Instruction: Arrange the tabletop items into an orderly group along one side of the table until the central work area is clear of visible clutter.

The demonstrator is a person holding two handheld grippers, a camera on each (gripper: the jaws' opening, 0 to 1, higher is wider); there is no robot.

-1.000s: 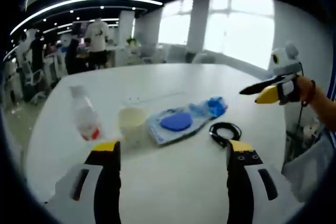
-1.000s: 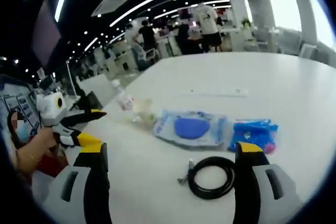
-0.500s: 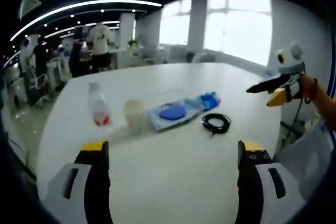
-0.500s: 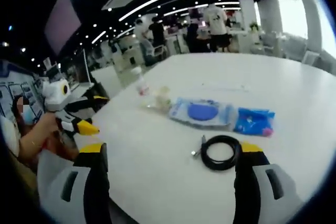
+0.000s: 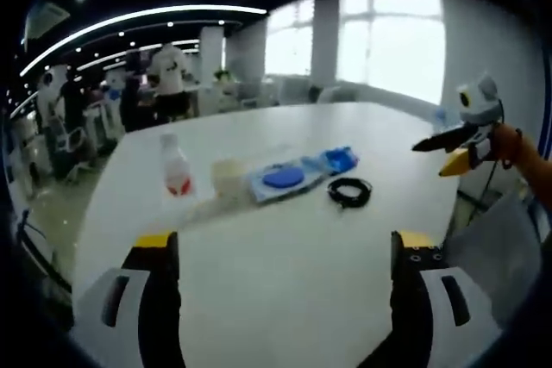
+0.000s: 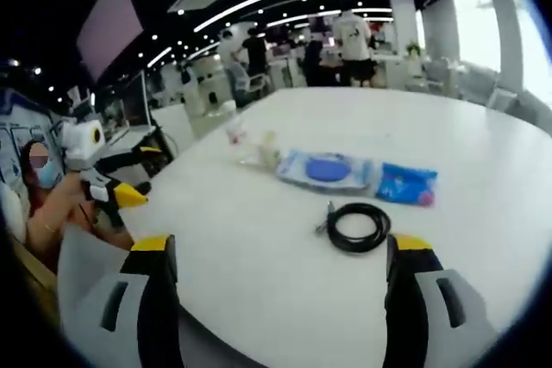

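A row of items lies across the white table: a clear bottle with a red label, a pale cup, a white pack with a blue oval, a blue packet and a black cable coil. My left gripper is open over the near table edge, well short of them. In the right gripper view, the cable coil is nearest, then the pack, blue packet, cup and bottle. My right gripper is open and holds nothing.
A hand holds the right gripper beyond the table's right edge. The left gripper hangs off the table's left edge, held by a seated person. Several people stand among desks far behind. Bare tabletop lies between my jaws and the items.
Both views have pulled back from the items, which now look smaller and farther away. The items themselves have not moved. Both grippers stay open.
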